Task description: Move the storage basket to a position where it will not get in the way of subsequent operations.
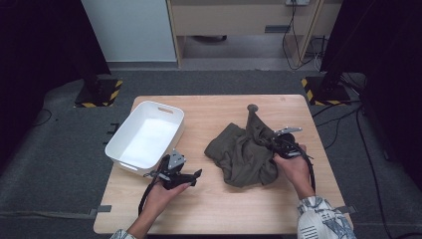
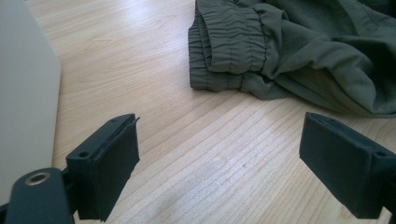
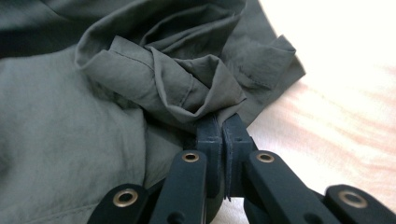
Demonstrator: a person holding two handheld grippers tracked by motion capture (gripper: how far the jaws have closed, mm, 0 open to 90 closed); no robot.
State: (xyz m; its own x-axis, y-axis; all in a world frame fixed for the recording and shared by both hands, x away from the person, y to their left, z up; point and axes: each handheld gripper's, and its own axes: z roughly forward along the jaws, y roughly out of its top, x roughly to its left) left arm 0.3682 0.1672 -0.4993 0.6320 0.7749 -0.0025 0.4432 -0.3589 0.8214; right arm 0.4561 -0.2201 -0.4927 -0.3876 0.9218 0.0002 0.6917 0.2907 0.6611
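An olive-green garment (image 1: 244,152) lies crumpled on the right half of the wooden counter (image 1: 224,209), bunched into a heap with one narrow end pulled up and pointing toward the far edge. The right tool (image 1: 276,142) sits at the heap's right side, held by the person's right hand (image 1: 293,167), and its 2 jaws are pressed together on a fold of the cloth. In the right gripper view the garment (image 3: 93,121) spreads over the left of the picture, and a twisted, rolled fold of it is pinched right at the tips of the right tool (image 3: 223,126), with bare counter (image 3: 336,116) to the right.

The left tool (image 1: 195,175) is held in the left hand (image 1: 164,191) low over the counter, near the front left, well apart from the garment and just in front of a white plastic bin (image 1: 119,142) that stands at the left edge. Its jaws stand wide apart with nothing between them. In the left gripper view the left tool (image 2: 219,154) looks across bare wood toward the garment's elastic, gathered waistband (image 2: 233,46), and the bin's white wall (image 2: 23,93) rises at the left.
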